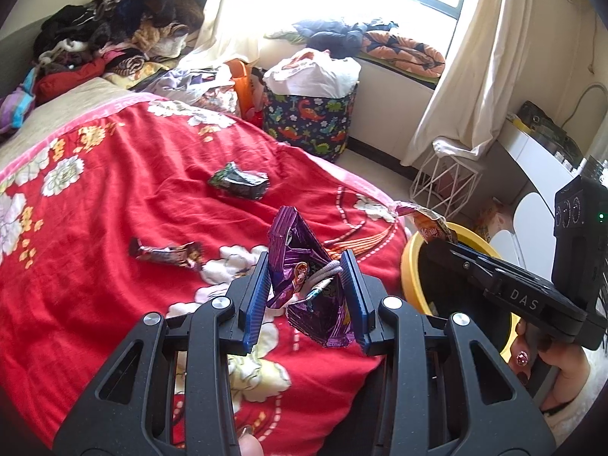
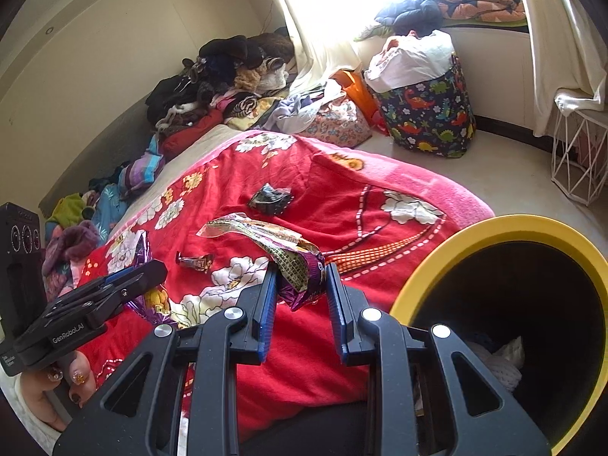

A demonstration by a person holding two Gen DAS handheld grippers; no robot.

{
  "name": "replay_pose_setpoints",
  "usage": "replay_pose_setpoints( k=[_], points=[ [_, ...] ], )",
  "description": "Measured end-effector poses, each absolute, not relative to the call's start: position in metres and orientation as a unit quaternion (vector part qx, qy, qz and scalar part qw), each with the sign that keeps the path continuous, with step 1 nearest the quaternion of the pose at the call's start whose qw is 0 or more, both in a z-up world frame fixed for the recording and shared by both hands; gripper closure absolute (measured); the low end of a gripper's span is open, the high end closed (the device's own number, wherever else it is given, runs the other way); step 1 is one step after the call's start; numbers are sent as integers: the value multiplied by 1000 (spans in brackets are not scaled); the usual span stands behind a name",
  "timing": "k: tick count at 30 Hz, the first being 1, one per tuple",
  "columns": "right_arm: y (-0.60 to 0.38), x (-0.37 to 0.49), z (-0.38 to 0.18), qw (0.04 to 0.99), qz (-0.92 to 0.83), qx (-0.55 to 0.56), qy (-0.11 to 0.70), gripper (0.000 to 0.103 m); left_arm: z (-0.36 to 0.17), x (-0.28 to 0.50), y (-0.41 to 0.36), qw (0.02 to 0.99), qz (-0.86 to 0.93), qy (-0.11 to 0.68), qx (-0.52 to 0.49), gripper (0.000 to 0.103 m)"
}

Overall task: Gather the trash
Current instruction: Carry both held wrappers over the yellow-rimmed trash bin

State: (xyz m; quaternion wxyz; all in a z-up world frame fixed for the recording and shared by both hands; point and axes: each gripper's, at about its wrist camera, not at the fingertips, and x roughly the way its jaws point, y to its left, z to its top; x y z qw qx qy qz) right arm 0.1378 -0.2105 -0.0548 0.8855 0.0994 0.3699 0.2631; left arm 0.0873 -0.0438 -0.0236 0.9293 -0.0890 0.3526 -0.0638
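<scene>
My left gripper (image 1: 307, 262) is shut on a crumpled purple snack bag (image 1: 296, 243), held above the red flowered bedspread (image 1: 114, 197). My right gripper (image 2: 301, 277) is shut on a long yellow and purple wrapper (image 2: 266, 233), close to the yellow rim of a black trash bin (image 2: 494, 226) at the bed's edge. In the left wrist view the right gripper (image 1: 437, 241) sits over the bin (image 1: 408, 266). A dark crumpled wrapper (image 1: 239, 182) (image 2: 271, 197) and a brown candy bar wrapper (image 1: 167, 254) (image 2: 193, 260) lie on the bedspread.
A dinosaur-print basket (image 1: 311, 121) with white cloth stands by the window. A white wire basket (image 1: 444, 186) stands on the floor to its right. Piled clothes (image 1: 114, 26) fill the head of the bed. The bin holds some white trash (image 2: 501, 361).
</scene>
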Motion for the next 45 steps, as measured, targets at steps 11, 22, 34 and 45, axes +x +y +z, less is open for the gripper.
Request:
replay_pose_setpoints(
  k=[11, 22, 34, 45],
  points=[
    [-242, 133, -53, 900, 226, 111, 357, 79, -16, 90, -76, 932, -99, 342, -72, 73],
    [-280, 127, -53, 916, 172, 111, 346, 79, -11, 96, -110, 930, -140, 335, -58, 73],
    [-327, 124, -62, 919, 106, 141, 353, 79, -12, 98, -142, 925, -175, 334, -45, 73],
    [-356, 127, -73, 911, 61, 163, 374, 78, -19, 102, -176, 914, -213, 345, -30, 73]
  ],
)
